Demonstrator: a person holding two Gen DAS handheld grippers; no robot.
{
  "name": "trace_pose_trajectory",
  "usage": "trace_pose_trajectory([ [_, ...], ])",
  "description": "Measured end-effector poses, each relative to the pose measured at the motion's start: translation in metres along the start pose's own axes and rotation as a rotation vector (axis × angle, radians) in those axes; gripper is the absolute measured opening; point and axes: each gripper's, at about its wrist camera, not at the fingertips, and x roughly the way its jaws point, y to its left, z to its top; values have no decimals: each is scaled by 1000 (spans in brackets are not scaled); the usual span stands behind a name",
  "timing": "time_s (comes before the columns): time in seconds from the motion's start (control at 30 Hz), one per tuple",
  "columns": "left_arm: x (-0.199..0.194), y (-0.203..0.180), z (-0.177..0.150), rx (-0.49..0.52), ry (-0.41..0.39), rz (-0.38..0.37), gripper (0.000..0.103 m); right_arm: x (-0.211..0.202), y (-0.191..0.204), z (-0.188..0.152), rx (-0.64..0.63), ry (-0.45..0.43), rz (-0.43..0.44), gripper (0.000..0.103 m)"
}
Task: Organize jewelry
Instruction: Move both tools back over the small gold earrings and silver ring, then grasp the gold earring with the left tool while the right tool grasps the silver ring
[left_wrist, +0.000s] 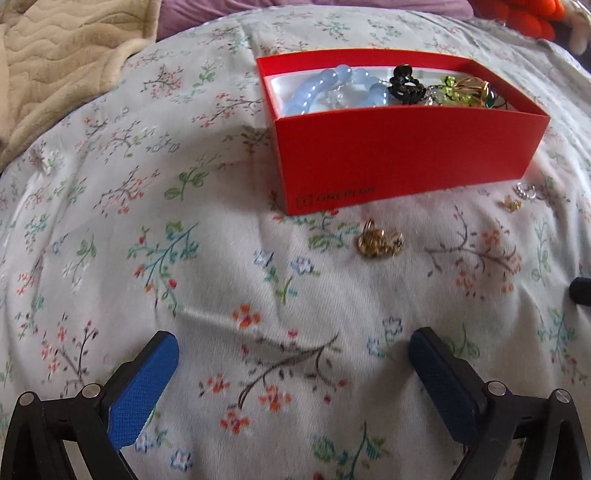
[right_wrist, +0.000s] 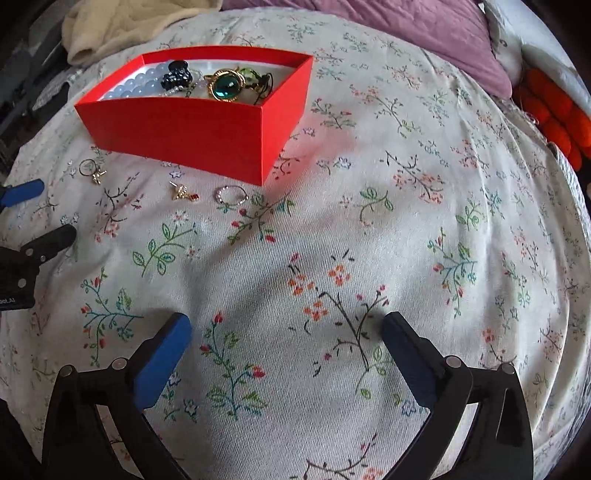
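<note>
While the left wrist view looks down on a white bedsheet (left_wrist: 184, 258) printed with small flowers and twigs, a red cardboard box (left_wrist: 406, 155) sits in the upper right of the frame, open on top and white inside. It holds a bracelet of round pale blue beads (left_wrist: 314, 90), a black hair claw (left_wrist: 404, 83), some green beads and a gold ring with a green stone (left_wrist: 480, 94). Below the box, on the sheet, lies a gold earring (left_wrist: 378, 242) with a bumpy surface, and near the right edge lie a small gold piece (left_wrist: 511, 204) and a silver ring (left_wrist: 526, 192). At the bottom the left gripper (left_wrist: 293, 356) has its two blue textured pads spread wide, with only cloth between them. A beige quilted blanket (left_wrist: 66, 66) fills the upper left corner. In the right wrist view the same box (right_wrist: 192, 136) is in the upper left, and the green stone (right_wrist: 225, 90) looks round and shiny in its gold frame. Below the box, on the sheet, lie a thin ring with a gold ornament (right_wrist: 92, 170), a small gold piece with a red part (right_wrist: 183, 194) and a ring of tiny stones (right_wrist: 232, 195). The right gripper (right_wrist: 286, 328) at the bottom is also wide open and holds nothing. The left gripper's fingers (right_wrist: 26, 192) enter at the left edge.
</note>
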Motion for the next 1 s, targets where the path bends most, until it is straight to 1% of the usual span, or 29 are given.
trace_pose_trajectory([
  [0.1, 3, -1, 5, 3, -3, -16, 102, 1, -1, -1, -3, -33, -1, 103],
  [0.13, 4, -2, 7, 4, -4, -23, 101, 2, 4, 8, -1, -37, -1, 103],
  [0.2, 4, -3, 11, 13, -14, -39, 95, 3, 3, 12, 1, -43, 1, 103],
  [0.27, 3, -5, 14, 26, -27, -47, 81, 4, 4, 19, -3, -44, 2, 103],
  [0.3, 3, -7, 15, 31, -36, -56, 78, 5, 4, 20, -4, -43, 2, 103],
  [0.37, 3, -9, 18, 37, -45, -72, 63, 6, 5, 25, -7, -43, 4, 103],
  [0.4, 3, -11, 19, 43, -53, -77, 58, 7, 5, 27, -9, -44, 5, 103],
  [0.47, 2, -14, 22, 56, -59, -80, 47, 8, 5, 30, -10, -44, 7, 103],
  [0.5, 2, -14, 23, 60, -62, -82, 43, 8, 5, 32, -9, -45, 7, 103],
  [0.57, 2, -14, 25, 62, -66, -83, 29, 9, 4, 33, -8, -46, 6, 103],
  [0.6, 2, -14, 26, 59, -66, -87, 26, 10, 3, 34, -9, -46, 5, 103],
  [0.63, 2, -13, 26, 56, -68, -89, 19, 10, 3, 35, -9, -47, 5, 103],
  [0.67, 2, -12, 26, 51, -68, -90, 14, 11, 1, 37, -9, -47, 6, 103],
  [0.83, -2, -6, 26, 31, -58, -119, 12, 11, 1, 37, -9, -47, 4, 103],
  [1.0, -9, -8, 20, 56, -51, -149, 12, 11, 3, 35, -6, -46, 2, 103],
])
